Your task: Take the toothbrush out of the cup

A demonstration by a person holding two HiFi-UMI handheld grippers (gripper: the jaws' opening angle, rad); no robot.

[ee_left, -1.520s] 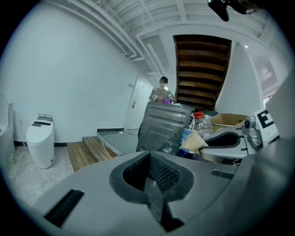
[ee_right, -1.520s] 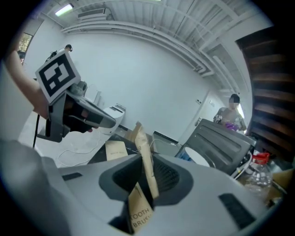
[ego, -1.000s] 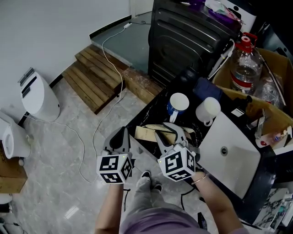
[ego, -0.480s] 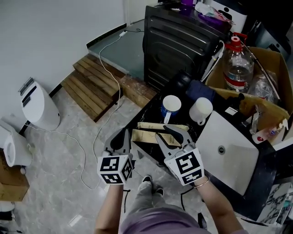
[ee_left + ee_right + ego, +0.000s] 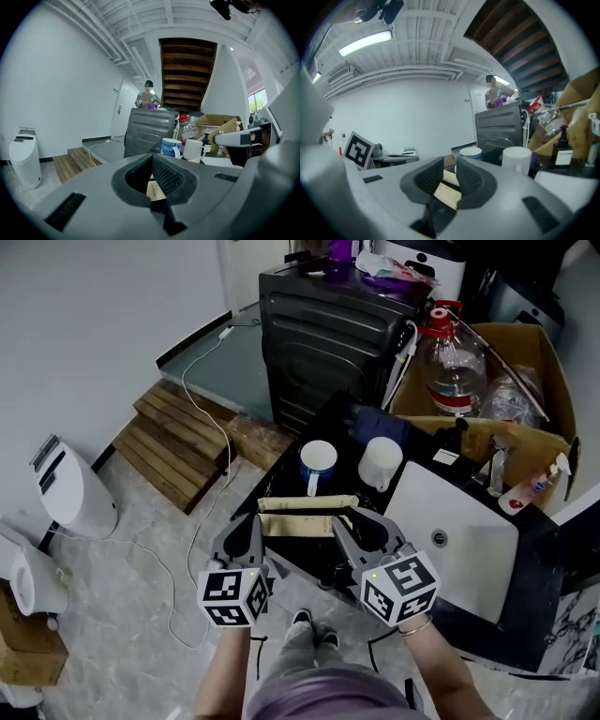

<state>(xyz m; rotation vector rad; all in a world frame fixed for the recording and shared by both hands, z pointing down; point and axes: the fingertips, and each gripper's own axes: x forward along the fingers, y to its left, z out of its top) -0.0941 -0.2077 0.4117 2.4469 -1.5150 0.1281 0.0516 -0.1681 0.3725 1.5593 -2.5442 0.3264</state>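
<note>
A blue and white cup stands on the black table, next to a plain white cup. I cannot make out a toothbrush in either cup. My left gripper hovers at the table's near left edge, its pads together, nothing in it. The right gripper hangs over two long tan boxes just short of the cups; its jaws are closing with a gap between them and nothing held. The left gripper view has the blue cup ahead beyond the left gripper. The right gripper view shows the right gripper and blue cup.
A white slab lies on the table's right part. Behind the cups stand a black ribbed cabinet, a large water bottle and a cardboard box. A wooden pallet, cable and white heater are on the floor at left.
Both grippers have risen and moved forward over the table. The right gripper has rolled and its jaws stand narrower. The cups and boxes have not moved on the table.
</note>
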